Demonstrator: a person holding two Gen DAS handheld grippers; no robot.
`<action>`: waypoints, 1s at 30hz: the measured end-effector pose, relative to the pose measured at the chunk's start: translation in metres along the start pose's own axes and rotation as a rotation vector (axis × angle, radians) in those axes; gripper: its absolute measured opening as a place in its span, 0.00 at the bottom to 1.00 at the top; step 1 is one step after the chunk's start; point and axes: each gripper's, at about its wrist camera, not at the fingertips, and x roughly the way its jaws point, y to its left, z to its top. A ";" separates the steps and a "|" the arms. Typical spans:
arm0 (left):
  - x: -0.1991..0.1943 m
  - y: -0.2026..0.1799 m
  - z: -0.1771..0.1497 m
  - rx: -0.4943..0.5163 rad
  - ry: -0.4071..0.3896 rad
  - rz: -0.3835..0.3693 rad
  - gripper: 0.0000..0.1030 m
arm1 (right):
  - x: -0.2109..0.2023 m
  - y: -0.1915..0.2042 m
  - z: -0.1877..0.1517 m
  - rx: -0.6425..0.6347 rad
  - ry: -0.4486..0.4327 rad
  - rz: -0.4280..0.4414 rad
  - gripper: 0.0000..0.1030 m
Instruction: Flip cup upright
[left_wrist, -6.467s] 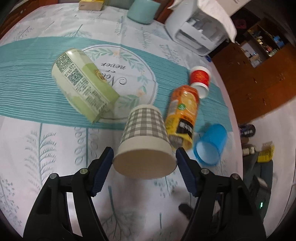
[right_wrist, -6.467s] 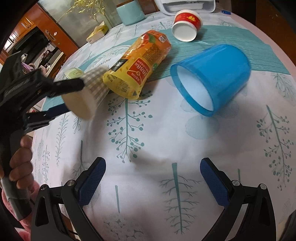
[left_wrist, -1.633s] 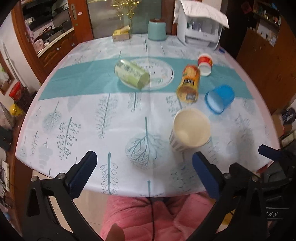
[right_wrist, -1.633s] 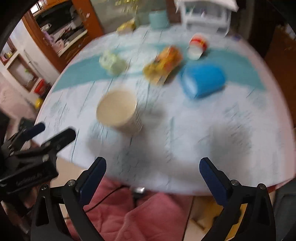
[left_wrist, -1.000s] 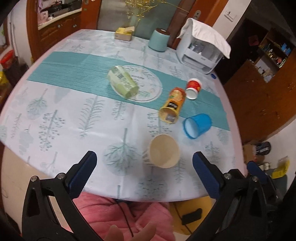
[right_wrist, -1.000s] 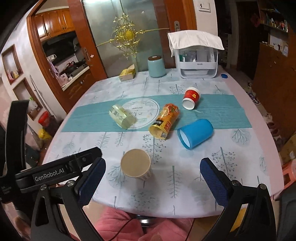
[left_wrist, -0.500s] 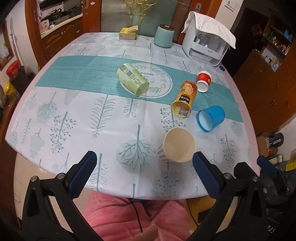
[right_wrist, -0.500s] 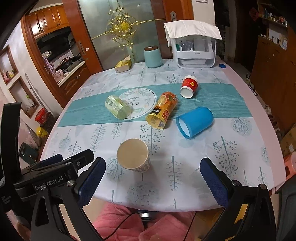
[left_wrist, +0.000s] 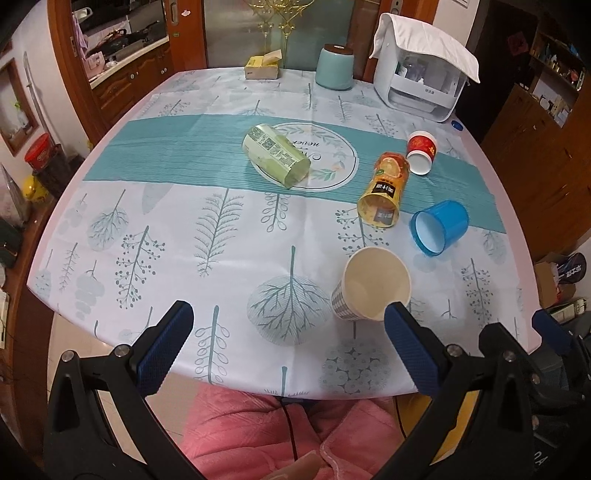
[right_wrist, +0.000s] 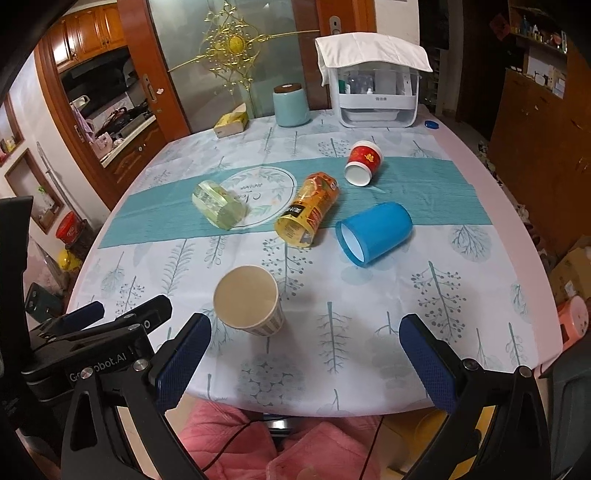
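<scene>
Checked cup upright, both fingers spread wide; right view shows left gripper.

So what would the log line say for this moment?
checked cup: upright, near edge | blue cup: on side | left gripper: open | right gripper: open

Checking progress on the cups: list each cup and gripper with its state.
Checked paper cup: upright, mouth up.
Blue plastic cup: on its side.
Orange printed cup: on its side.
Green printed cup: on its side.
Red-and-white cup: on its side.
Left gripper: open.
Right gripper: open.
</scene>
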 end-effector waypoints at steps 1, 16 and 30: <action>0.000 0.000 0.000 0.002 -0.003 0.003 0.99 | 0.001 -0.001 0.000 0.003 0.003 0.000 1.00; -0.005 0.002 -0.002 -0.001 -0.032 0.017 0.99 | 0.001 -0.001 -0.001 0.005 0.000 -0.003 1.00; -0.011 0.003 -0.001 -0.005 -0.046 0.033 0.99 | 0.000 0.001 0.001 -0.002 -0.004 -0.008 1.00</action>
